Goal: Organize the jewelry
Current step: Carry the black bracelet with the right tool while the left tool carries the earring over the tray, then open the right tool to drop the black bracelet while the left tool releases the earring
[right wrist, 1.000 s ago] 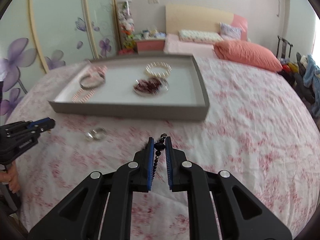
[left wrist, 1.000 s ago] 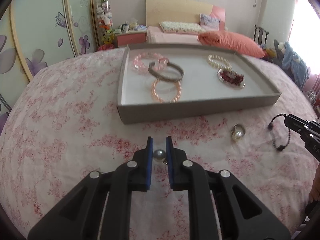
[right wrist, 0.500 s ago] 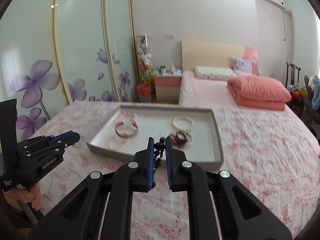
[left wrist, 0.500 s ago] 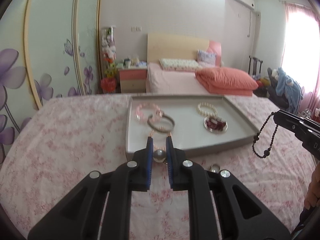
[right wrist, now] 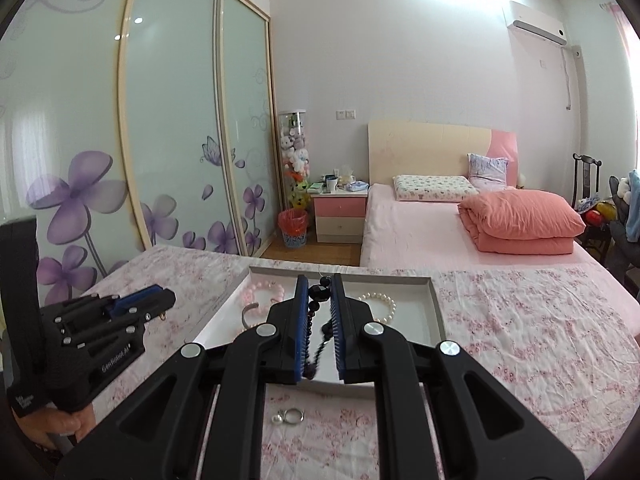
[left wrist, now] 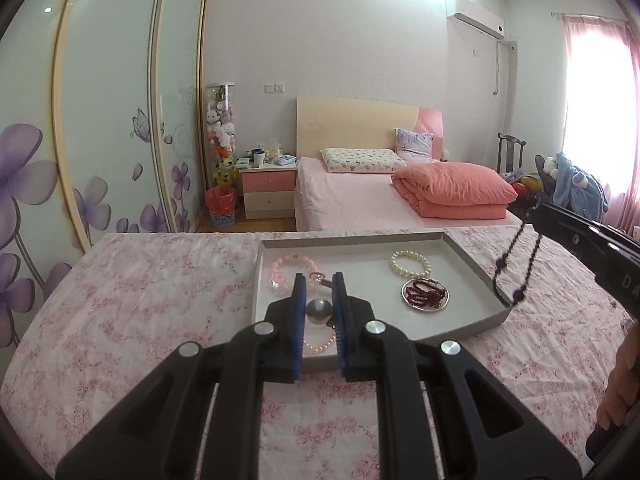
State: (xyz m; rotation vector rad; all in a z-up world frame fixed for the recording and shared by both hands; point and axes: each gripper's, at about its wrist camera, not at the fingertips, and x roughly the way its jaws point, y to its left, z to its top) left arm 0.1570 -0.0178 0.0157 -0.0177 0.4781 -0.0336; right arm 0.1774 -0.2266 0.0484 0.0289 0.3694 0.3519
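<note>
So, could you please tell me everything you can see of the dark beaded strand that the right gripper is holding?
The dark beaded strand is a loop of small black or deep purple beads with a few larger, faceted-looking ones spaced along it. The right gripper is shut on its upper part, a large bead showing between the blue pads. The rest hangs free as a long, narrow loop, clear of the bedspread, beside the right edge of the grey tray in the left wrist view. Nothing else touches it.

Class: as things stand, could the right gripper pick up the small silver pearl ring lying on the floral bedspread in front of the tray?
Probably not yet. The right gripper is shut on a dark beaded bracelet, so its jaws are occupied. The silver pearl ring lies unobstructed on the floral bedspread, short of the grey tray.
</note>
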